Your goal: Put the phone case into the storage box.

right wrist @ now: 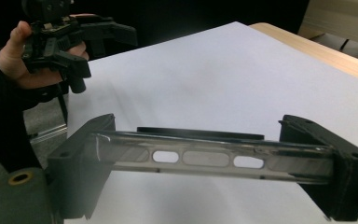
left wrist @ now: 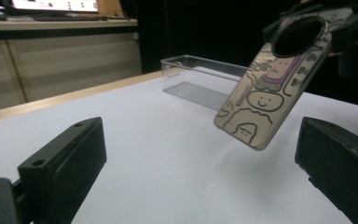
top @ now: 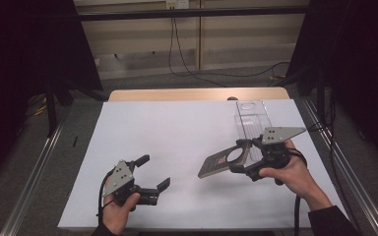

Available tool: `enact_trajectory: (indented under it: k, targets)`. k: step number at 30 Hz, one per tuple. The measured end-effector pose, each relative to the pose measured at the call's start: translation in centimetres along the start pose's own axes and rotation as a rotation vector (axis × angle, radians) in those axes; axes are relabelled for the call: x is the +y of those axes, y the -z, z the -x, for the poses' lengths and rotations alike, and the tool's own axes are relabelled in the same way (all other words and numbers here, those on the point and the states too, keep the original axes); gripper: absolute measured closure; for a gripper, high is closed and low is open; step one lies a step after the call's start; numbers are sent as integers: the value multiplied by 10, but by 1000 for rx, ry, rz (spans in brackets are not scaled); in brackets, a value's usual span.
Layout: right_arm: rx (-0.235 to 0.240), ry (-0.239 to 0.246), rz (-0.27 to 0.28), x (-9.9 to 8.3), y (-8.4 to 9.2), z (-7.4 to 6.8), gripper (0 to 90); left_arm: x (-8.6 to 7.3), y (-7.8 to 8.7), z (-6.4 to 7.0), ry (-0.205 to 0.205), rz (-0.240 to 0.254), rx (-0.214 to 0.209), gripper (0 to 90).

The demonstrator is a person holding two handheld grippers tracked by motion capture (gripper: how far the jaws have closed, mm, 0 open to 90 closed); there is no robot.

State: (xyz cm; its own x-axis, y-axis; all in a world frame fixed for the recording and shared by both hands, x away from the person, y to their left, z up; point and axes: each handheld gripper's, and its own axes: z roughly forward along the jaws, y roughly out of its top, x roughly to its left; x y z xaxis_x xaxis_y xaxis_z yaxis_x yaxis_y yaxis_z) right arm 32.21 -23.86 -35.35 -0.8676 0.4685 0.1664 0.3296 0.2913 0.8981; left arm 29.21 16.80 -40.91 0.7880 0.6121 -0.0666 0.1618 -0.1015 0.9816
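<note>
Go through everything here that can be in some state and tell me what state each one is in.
Phone case: held off the white sheet, tilted, clamped across its edges.
Right tongs: shut on the phone case.
Left tongs: open, holding nothing, low over the sheet.
Clear plastic box: lying on the sheet, open on top, with nothing visible inside.
White sheet: flat over the table.

A white sheet (top: 187, 147) covers most of a light wooden table (top: 177, 94), whose far edge stays bare. A clear plastic tray (top: 251, 123) lies on the sheet near its far right corner. Beyond the table, black cables (top: 187, 69) trail down a pale wall onto grey floor.
</note>
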Motion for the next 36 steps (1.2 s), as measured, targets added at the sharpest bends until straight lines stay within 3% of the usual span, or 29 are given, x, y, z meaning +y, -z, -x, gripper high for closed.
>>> enact_trajectory:
  k: [1,2,4,10,13,14,18,24,30,35,36]
  targets:
    - [-9,-1,0,0,1,0,120,-2,4,-3,10,12,17,26]
    - [-14,-5,3,0,2,1,120,-4,7,-5,48,32,23,32]
    - [-28,-6,8,0,3,1,120,-6,12,-10,67,32,48,31]
    - [-62,-27,32,3,9,5,120,-17,24,-26,52,2,158,29]
    - [-79,-30,31,5,12,6,120,-21,30,-32,68,-9,171,29]
    - [-81,-29,32,5,13,6,120,-23,32,-33,65,-12,198,28]
    - [-107,-37,45,8,19,9,120,-26,39,-37,62,-16,236,19]
    - [-141,-43,53,10,28,15,120,-29,42,-39,76,-24,265,22]
    - [-174,-50,71,13,36,21,120,-30,40,-33,53,-27,269,26]
    - [-178,-51,83,18,41,26,119,-30,39,-35,69,-33,263,23]
    - [-180,-49,82,19,42,26,119,-31,39,-35,78,-32,278,26]
